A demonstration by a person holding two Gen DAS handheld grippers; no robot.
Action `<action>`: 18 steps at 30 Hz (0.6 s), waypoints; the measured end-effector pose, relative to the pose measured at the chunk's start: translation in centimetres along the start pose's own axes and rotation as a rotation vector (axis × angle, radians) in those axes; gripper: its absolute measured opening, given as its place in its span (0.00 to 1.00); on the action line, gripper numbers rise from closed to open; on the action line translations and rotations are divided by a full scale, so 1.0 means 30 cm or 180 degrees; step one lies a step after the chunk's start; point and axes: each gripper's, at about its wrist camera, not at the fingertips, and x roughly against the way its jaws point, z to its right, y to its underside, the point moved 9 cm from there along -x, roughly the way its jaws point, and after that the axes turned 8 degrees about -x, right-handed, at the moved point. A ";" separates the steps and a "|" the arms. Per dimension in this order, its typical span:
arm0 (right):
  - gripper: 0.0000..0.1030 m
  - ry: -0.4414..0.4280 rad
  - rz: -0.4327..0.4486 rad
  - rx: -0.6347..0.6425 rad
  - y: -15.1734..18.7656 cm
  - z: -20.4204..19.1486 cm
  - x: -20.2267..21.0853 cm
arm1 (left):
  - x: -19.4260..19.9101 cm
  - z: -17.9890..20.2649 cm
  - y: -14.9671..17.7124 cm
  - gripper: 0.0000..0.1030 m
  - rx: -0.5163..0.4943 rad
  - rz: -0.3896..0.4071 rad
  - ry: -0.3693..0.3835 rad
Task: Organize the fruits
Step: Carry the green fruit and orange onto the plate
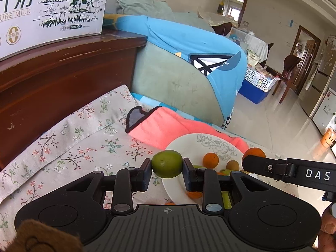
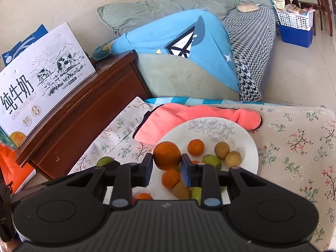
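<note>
My left gripper [image 1: 167, 167] is shut on a green fruit [image 1: 167, 163], held above the left rim of a white plate [image 1: 189, 145] with a rose drawing. My right gripper [image 2: 167, 163] is shut on an orange [image 2: 167, 155] over the same plate [image 2: 247, 145]. On the plate lie another orange [image 2: 196, 147], two brown kiwi-like fruits [image 2: 222, 150], a green fruit [image 2: 211, 160] and more pieces half hidden under the fingers. In the left wrist view the right gripper's finger [image 1: 268, 167] comes in from the right with its orange [image 1: 254, 152]. The left gripper's green fruit [image 2: 105, 161] peeks out at the left.
The plate rests on a floral cloth [image 2: 294, 147] beside a pink towel [image 2: 189, 115]. A dark wooden cabinet [image 1: 63, 73] carrying a milk carton box [image 2: 42, 69] stands at the left. Behind are a sofa with a blue cover [image 2: 168, 42], and tiled floor [image 1: 273, 115] to the right.
</note>
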 end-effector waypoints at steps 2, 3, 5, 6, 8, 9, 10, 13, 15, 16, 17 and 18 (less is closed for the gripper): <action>0.28 0.0032 0.0016 -0.0042 -0.015 0.014 -0.017 | -0.026 0.000 -0.011 0.28 0.0030 -0.0001 0.0008; 0.28 0.0042 0.0016 -0.0061 -0.019 0.019 -0.026 | -0.040 0.000 -0.015 0.28 0.0038 -0.0006 0.0004; 0.28 0.0054 0.0023 -0.0070 -0.027 0.025 -0.039 | -0.067 0.002 -0.019 0.28 0.0039 -0.0027 0.0003; 0.28 0.0056 0.0026 -0.0067 -0.031 0.026 -0.046 | -0.081 0.005 -0.021 0.28 0.0037 -0.0039 0.0007; 0.28 0.0062 0.0032 -0.0065 -0.037 0.027 -0.061 | -0.106 0.012 -0.021 0.28 0.0028 -0.0062 0.0012; 0.28 0.0068 0.0030 -0.0068 -0.039 0.028 -0.070 | -0.118 0.015 -0.019 0.28 0.0020 -0.0075 0.0016; 0.28 0.0076 0.0020 -0.0070 -0.040 0.030 -0.080 | -0.129 0.019 -0.017 0.28 0.0014 -0.0092 0.0021; 0.28 0.0147 -0.0020 -0.0067 -0.039 0.046 -0.115 | -0.161 0.026 -0.010 0.28 0.0014 -0.0138 0.0031; 0.28 0.0186 -0.0040 -0.0075 -0.042 0.059 -0.135 | -0.179 0.029 -0.008 0.28 0.0005 -0.0157 0.0037; 0.28 0.0206 -0.0043 -0.0079 -0.043 0.065 -0.143 | -0.186 0.031 -0.008 0.28 0.0000 -0.0165 0.0041; 0.28 0.0233 -0.0046 -0.0083 -0.044 0.072 -0.153 | -0.194 0.032 -0.007 0.28 -0.0002 -0.0176 0.0043; 0.28 0.0257 -0.0051 -0.0093 -0.045 0.080 -0.162 | -0.202 0.033 -0.005 0.28 0.0001 -0.0188 0.0044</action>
